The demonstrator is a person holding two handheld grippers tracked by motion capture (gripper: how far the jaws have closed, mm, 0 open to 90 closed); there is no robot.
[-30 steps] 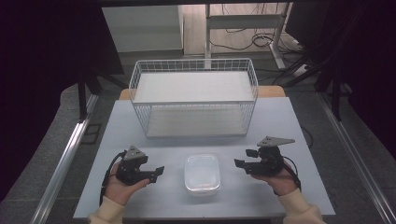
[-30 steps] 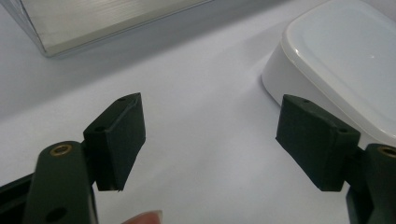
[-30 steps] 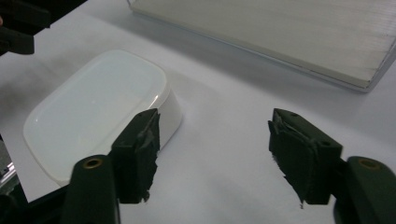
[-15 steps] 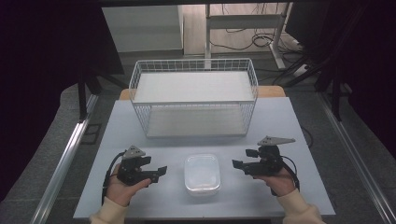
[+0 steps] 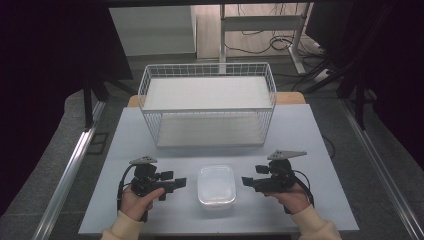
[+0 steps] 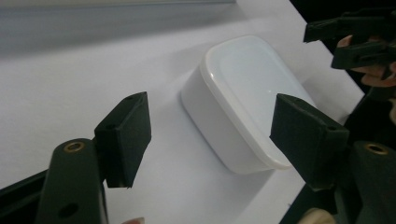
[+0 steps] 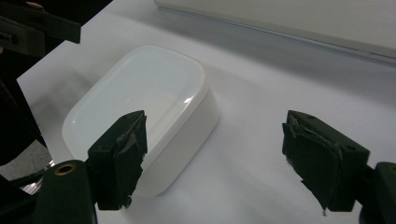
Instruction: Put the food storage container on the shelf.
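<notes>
White lidded container [image 5: 216, 186] sits on the worktop [image 5: 300, 135] near its front edge, between the two grippers and in front of the wire basket [image 5: 207, 107]. Left gripper [image 5: 177, 183] released, its jaws having just closed a little with nothing pressed between them; in the left gripper view the container [image 6: 243, 98] lies beyond the pads [image 6: 128, 135], apparently untouched. Right gripper [image 5: 246, 181] released, jaws having just narrowed slightly, container [image 7: 144, 109] just beside its near pad [image 7: 122, 154].

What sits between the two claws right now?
The lidded white container on the table, untouched, between the open left claw and open right claw, in the high view.
</notes>
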